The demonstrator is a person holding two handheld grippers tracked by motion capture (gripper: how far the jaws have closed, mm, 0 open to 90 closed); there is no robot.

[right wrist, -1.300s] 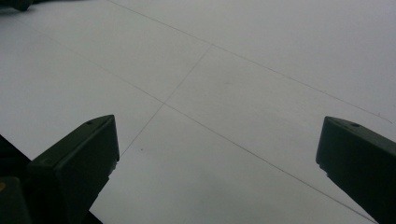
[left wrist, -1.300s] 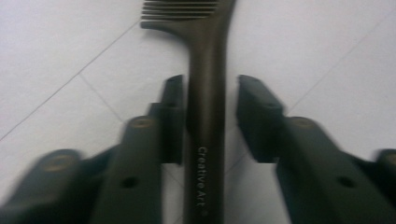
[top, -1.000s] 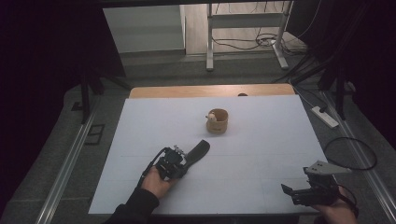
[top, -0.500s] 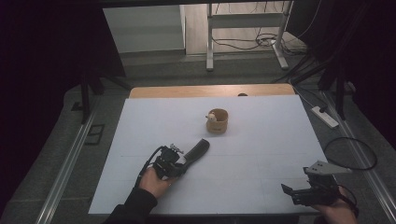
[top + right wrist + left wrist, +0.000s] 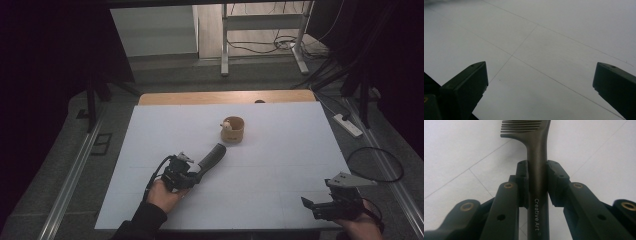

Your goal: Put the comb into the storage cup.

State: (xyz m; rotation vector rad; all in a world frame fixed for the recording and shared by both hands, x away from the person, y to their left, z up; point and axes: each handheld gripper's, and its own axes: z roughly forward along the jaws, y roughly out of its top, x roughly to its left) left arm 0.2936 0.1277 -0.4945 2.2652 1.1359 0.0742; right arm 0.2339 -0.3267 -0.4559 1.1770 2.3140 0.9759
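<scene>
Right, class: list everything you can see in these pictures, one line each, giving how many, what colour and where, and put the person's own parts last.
Comb: one, dark grey-brown, its handle clamped in the left gripper, teeth end pointing toward the cup.
Wooden cup: one, light brown, on the table's far middle, with a small pale object at its rim, too small to identify.
Table: one, white top with a bare wooden strip along the far edge.
Power strip: one, white, on the floor to the table's right.
Metal frame: one, pale grey, on the floor beyond the table.
Left gripper: one, black, shut on the comb, near left.
Right gripper: one, black, jaws wide open, at the table's near right corner.
</scene>
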